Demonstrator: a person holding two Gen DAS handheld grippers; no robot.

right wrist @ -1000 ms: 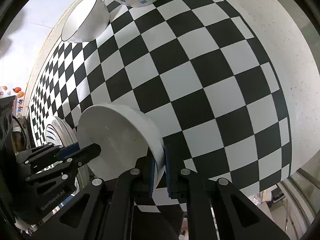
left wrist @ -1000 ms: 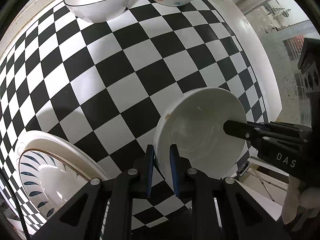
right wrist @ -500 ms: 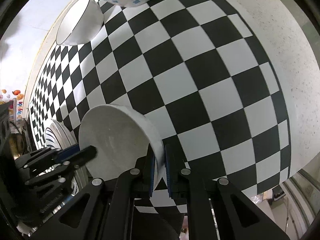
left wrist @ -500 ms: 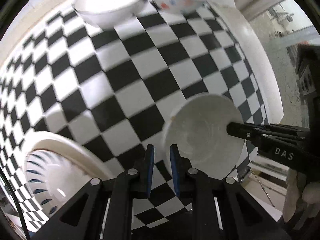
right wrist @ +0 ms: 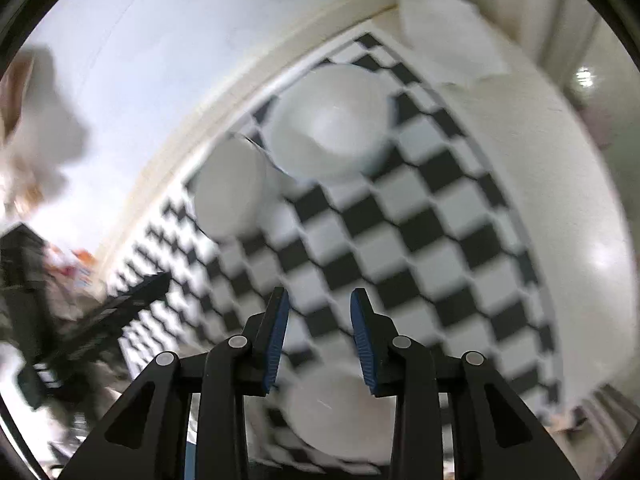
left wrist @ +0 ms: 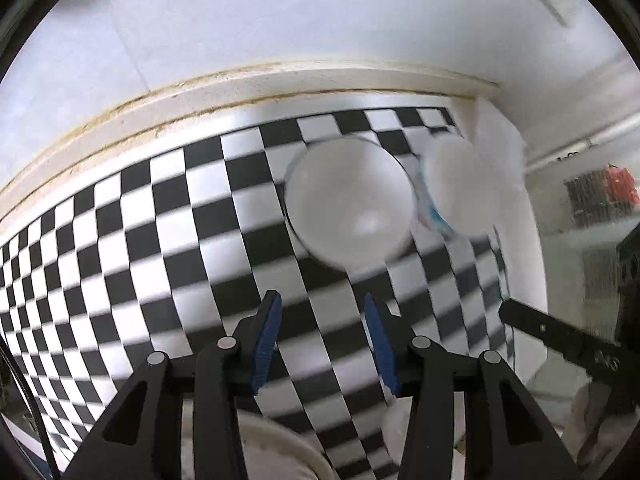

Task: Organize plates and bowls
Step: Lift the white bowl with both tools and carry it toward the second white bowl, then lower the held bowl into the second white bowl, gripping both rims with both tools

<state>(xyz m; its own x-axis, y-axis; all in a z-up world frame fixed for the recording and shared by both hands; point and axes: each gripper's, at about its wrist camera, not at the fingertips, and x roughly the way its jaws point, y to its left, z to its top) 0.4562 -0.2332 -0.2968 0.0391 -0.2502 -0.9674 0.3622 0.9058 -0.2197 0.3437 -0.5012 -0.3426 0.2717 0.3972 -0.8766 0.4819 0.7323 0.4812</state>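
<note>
Both views are blurred. My left gripper [left wrist: 322, 340] is open and empty above the checkered cloth [left wrist: 140, 240]. Ahead of it a plain white bowl [left wrist: 348, 208] stands beside a white bowl with coloured spots [left wrist: 456, 192]. My right gripper [right wrist: 318, 336] is open and empty. A small white bowl [right wrist: 340, 412] rests on the cloth just below its fingers; its edge shows in the left wrist view [left wrist: 394, 428]. In the right wrist view the plain bowl [right wrist: 228, 188] and the spotted bowl [right wrist: 328, 120] stand ahead by the wall.
A patterned plate's rim [left wrist: 280, 452] lies at the bottom of the left wrist view. The right gripper's finger [left wrist: 560, 344] reaches in from the right there. A white wall [left wrist: 280, 20] backs the counter. A white folded cloth [right wrist: 444, 32] lies in the far corner.
Both grippers have opened and let go of the small white bowl, which now rests on the cloth. Both have tilted up and back, so the two far bowls and wall show.
</note>
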